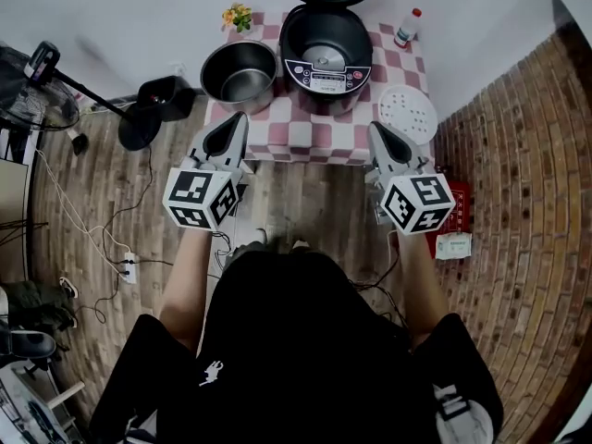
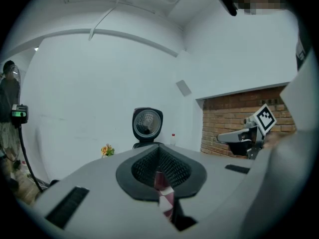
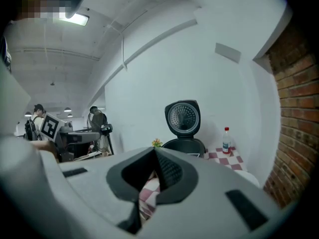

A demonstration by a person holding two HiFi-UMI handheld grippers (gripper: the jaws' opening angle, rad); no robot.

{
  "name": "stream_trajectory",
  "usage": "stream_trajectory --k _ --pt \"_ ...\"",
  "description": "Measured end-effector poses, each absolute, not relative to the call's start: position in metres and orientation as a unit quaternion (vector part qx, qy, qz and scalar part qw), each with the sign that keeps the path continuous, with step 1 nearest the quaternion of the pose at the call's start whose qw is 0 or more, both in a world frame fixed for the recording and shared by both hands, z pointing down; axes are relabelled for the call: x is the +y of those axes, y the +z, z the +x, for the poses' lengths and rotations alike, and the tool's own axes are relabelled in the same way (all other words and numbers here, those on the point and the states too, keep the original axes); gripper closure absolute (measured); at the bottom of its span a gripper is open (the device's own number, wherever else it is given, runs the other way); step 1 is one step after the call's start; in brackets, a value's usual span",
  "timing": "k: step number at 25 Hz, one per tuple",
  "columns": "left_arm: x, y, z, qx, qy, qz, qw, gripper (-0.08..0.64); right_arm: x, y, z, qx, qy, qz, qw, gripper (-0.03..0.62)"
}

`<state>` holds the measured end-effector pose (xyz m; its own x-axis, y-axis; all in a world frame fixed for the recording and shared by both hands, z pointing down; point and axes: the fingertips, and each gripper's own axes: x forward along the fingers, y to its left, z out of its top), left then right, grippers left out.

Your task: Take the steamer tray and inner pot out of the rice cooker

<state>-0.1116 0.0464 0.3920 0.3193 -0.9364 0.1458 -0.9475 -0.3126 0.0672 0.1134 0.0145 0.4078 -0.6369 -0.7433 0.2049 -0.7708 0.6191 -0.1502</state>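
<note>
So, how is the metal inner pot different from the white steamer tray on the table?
The inner pot is deep and made of shiny grey metal, while the steamer tray is shallow, white and dotted with holes. The pot stands to the left of the rice cooker. The tray lies to its right, at the right edge of the checked tablecloth. Both are round, both are out of the cooker, and both rest on that cloth.

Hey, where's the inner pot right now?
In the head view the inner pot sits on the table's left side, just left of the open rice cooker, near the flowers.
</note>
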Motion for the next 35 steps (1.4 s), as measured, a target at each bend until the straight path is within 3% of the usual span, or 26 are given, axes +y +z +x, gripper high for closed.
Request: stream_trajectory --k 19,35 --pt "0.006 0.345 -0.139 -0.552 0.001 0.833 0.036 0.558 0.027 0.350 0.110 -0.859 0.080 0.505 0.018 0.591" --pt "0.005 0.354 -0.154 -0.552 0.019 0.833 0.025 0.558 0.030 0.348 0.096 -0.847 0.070 0.527 0.016 0.591"
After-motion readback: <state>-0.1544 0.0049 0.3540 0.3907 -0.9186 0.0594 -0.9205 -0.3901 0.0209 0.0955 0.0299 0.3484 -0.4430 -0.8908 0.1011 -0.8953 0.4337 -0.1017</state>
